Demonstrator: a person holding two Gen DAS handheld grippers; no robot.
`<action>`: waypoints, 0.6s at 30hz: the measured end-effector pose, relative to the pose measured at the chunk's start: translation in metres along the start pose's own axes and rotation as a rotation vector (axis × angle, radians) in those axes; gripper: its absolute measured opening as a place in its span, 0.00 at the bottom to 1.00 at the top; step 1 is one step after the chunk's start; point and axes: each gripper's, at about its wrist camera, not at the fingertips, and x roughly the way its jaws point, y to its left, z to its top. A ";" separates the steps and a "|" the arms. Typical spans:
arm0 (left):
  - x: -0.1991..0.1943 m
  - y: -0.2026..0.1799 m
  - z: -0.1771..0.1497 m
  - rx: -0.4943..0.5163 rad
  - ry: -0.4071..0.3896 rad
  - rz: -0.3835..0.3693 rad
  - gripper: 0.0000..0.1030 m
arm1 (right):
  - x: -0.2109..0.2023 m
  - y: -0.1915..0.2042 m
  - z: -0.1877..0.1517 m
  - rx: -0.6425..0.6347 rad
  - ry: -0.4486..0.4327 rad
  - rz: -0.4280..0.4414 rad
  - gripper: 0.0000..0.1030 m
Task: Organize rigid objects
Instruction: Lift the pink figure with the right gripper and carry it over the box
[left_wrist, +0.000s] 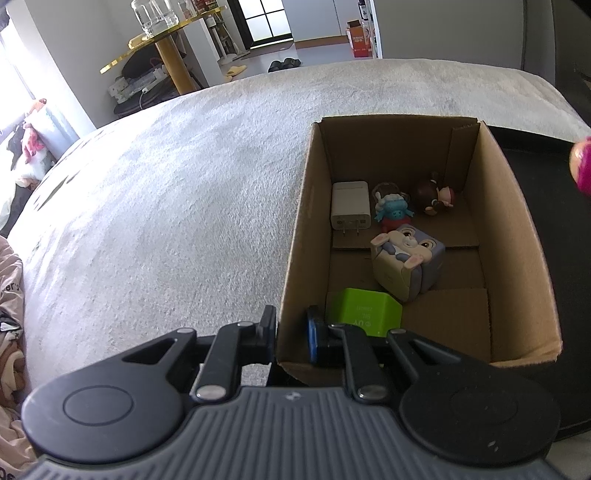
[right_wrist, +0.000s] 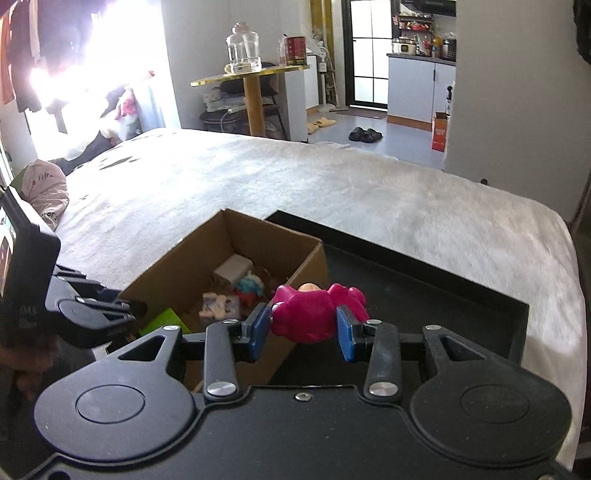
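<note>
A cardboard box (left_wrist: 509, 206) sits on a white bed. It holds a white charger (left_wrist: 350, 205), a blue figurine (left_wrist: 392, 210), a brown-haired figurine (left_wrist: 436, 198), a bunny cube (left_wrist: 406, 261) and a green block (left_wrist: 364, 310). My left gripper (left_wrist: 291, 332) is shut on the box's near left wall, one finger inside and one outside. My right gripper (right_wrist: 303, 328) is shut on a magenta bear figure (right_wrist: 314, 314), held above the box's right rim (right_wrist: 306, 258). The figure also shows at the left wrist view's right edge (left_wrist: 581, 166).
A black tray (right_wrist: 424, 295) lies to the right of the box on the bed (right_wrist: 258, 177). A pillow and clothes (right_wrist: 48, 192) lie at the far left. A gold side table (right_wrist: 251, 74) with glass jars stands beyond the bed.
</note>
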 end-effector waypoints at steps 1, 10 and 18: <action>0.000 0.000 0.000 -0.003 0.000 -0.002 0.15 | 0.002 0.003 0.003 -0.007 0.000 0.003 0.37; 0.000 0.007 -0.001 -0.027 0.001 -0.031 0.15 | 0.021 0.030 0.026 -0.103 0.016 0.043 0.37; 0.000 0.012 -0.003 -0.046 -0.004 -0.062 0.14 | 0.041 0.053 0.035 -0.164 0.056 0.066 0.37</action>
